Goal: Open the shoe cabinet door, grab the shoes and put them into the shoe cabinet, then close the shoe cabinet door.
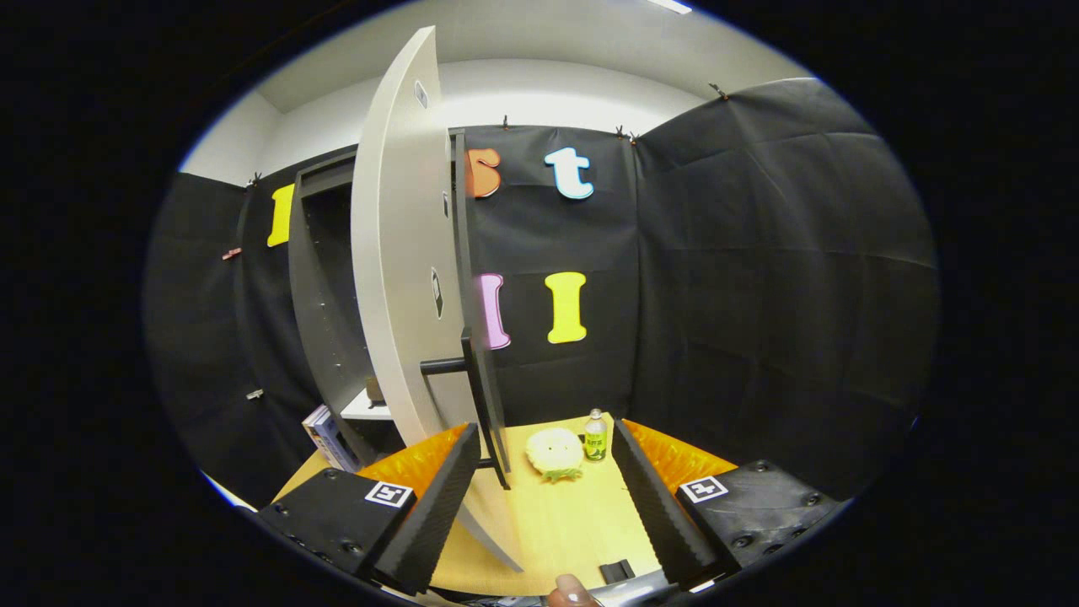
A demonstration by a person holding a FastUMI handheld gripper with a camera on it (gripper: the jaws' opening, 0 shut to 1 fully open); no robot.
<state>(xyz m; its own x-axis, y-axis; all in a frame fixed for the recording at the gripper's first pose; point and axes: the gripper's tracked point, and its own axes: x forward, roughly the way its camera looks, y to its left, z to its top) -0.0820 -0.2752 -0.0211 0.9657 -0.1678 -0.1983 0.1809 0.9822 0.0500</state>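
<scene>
Gripper (539, 480) fingers spread wide, clamped on nothing. Cabinet (324, 278) standing open on the table (556, 523), door (400, 253) swung out edge-on just ahead of the left finger, with its dark bar handle (472, 371) on the side facing right. Pale slipper-like shoe (555, 451) lying on the table right of the door, beyond the fingers. Small bottle (595, 436) upright just right of the shoe. Books (330, 438) leaning left of the door, at the cabinet's foot.

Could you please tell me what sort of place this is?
Probably a staged recording booth: black cloth walls, a tall grey cabinet with its door open, and a pale wooden tabletop under the open claw.
</scene>
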